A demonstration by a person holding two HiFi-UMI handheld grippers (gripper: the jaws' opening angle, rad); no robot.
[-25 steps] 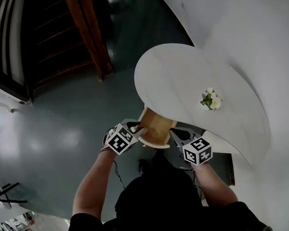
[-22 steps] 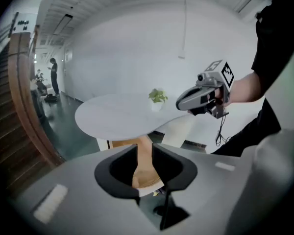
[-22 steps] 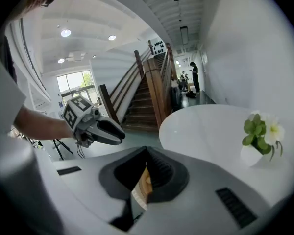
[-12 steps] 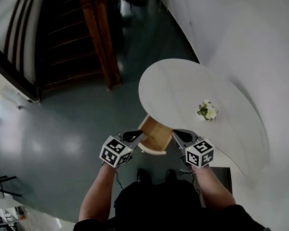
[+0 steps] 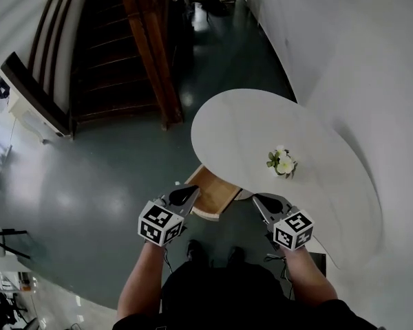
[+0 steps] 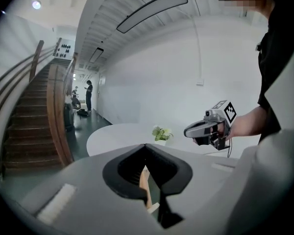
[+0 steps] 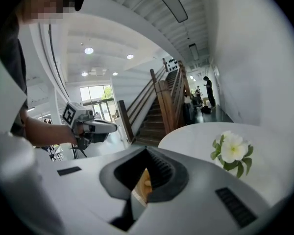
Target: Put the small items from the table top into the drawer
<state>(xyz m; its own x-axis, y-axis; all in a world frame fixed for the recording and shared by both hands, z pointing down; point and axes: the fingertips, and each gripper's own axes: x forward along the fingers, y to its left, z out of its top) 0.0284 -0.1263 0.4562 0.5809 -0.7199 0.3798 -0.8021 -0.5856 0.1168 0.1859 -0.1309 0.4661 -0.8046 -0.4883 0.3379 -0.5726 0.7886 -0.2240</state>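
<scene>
L gripper (image 5: 191, 191) & R gripper (image 5: 258, 199) both shut, flanking open drawer (image 5: 210, 194)
L jaws just closed, pressed together w/ nothing between; R jaws together too, empty; wooden drawer stands pulled out from under near edge of round white worktop (image 5: 248, 115); small white flower sprig (image 5: 281, 162) sits on worktop beyond R gripper; staircase (image 5: 117, 60) far behind.

We stood in what looked like the open lobby of a large office or public building. A polished grey floor (image 5: 89, 198) spread wide around a round white table (image 5: 261, 122). A wooden staircase (image 5: 117, 53) climbed beside curved white walls, a long light strip (image 6: 152, 11) crossed the ribbed ceiling, and people (image 6: 88, 94) stood far down the hall.
</scene>
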